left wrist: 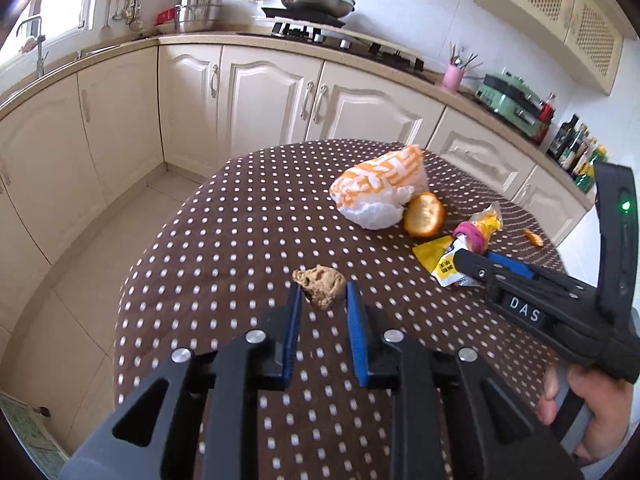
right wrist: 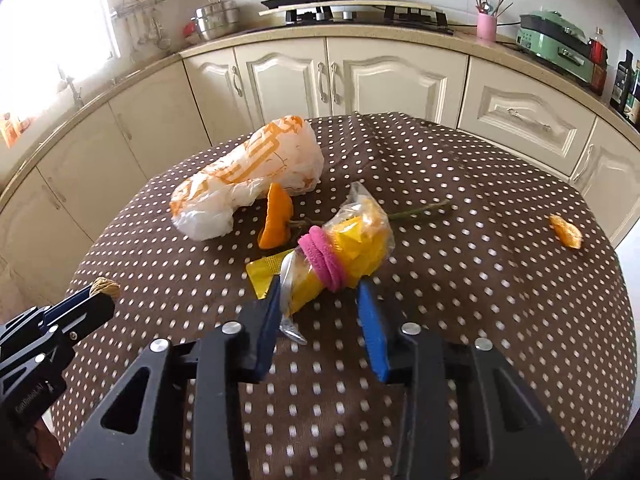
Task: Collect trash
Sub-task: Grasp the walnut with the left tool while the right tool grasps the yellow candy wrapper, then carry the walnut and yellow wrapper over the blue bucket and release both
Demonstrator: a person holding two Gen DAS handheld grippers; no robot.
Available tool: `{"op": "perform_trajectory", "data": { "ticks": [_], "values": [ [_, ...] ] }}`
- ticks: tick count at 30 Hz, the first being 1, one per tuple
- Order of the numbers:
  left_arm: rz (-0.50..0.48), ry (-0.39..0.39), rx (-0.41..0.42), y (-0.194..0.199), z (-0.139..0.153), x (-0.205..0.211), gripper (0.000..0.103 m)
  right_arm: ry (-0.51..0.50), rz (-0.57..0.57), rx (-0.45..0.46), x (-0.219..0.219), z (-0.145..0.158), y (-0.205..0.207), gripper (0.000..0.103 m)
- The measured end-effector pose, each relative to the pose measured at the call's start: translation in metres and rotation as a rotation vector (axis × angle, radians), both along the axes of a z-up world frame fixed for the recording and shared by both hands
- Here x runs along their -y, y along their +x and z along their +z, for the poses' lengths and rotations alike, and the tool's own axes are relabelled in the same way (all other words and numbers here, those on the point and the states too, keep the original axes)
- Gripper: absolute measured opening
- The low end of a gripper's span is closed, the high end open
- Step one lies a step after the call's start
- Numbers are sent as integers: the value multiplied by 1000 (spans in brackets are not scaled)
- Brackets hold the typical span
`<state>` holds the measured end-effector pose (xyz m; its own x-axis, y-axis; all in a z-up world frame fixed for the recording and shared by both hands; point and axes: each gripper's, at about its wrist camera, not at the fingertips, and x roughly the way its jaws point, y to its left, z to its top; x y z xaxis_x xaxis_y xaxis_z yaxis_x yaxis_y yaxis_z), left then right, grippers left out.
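My left gripper point(left wrist: 320, 292) is open, its blue fingers on either side of a brown walnut shell point(left wrist: 320, 286) on the dotted tablecloth point(left wrist: 224, 232); it also shows in the right wrist view point(right wrist: 105, 287). My right gripper point(right wrist: 318, 292) is open around the lower end of a clear wrapper with yellow contents and a pink hair band point(right wrist: 344, 248); the wrapper also shows in the left wrist view point(left wrist: 478, 232). A white and orange plastic bag point(right wrist: 248, 176) lies beyond, with an orange peel point(right wrist: 276, 216) leaning beside it. A yellow sachet point(right wrist: 264, 270) lies under the wrapper.
A small orange peel piece point(right wrist: 566, 232) lies at the table's right side. A thin green stem point(right wrist: 420, 209) lies behind the wrapper. Cream kitchen cabinets point(right wrist: 360, 76) and a counter with stove point(right wrist: 360, 12) curve around the round table. Tiled floor point(left wrist: 120, 240) lies left.
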<state>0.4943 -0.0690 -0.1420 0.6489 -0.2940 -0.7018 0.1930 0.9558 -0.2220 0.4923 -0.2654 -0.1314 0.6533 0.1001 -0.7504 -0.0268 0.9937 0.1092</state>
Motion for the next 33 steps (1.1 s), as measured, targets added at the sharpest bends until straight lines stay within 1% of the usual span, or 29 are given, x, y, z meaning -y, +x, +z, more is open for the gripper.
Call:
{"op": "perform_trajectory", "data": {
  "ticks": [3, 6, 10, 14, 18, 19, 21, 24, 26, 28, 30, 32, 33],
  "values": [
    [-6, -32, 21, -21, 8, -7, 22, 2, 10, 29, 1, 8, -21, 33],
    [-5, -39, 45, -42, 16, -15, 22, 21, 31, 58, -2, 19, -45, 33],
    [6, -54, 74, -73, 26, -34, 22, 51, 88, 108, -23, 39, -73, 33],
    [43, -65, 98, -106, 35, -69, 22, 83, 197, 150, -70, 56, -100, 33],
    [117, -71, 103, -140, 33, -116, 22, 118, 309, 157, -122, 59, -116, 33],
    [152, -61, 101, -152, 30, -133, 22, 124, 336, 154, -138, 58, -120, 33],
    [193, -50, 97, -164, 27, -152, 22, 142, 389, 138, -165, 53, -126, 33],
    [266, -35, 80, -188, 13, -190, 22, 148, 466, 114, -208, 42, -134, 33],
    [298, -41, 62, -197, 3, -208, 22, 143, 508, 98, -233, 34, -139, 33],
    [342, -47, 29, -207, -13, -230, 22, 129, 549, 73, -261, 20, -143, 33],
    [373, -54, -2, -213, -29, -246, 22, 119, 578, 47, -279, 6, -143, 33],
    [404, -79, -43, -219, -51, -264, 22, 94, 601, 9, -301, -15, -145, 33],
    [422, -75, -68, -221, -64, -271, 22, 82, 608, -4, -307, -24, -146, 33]
  ]
}}
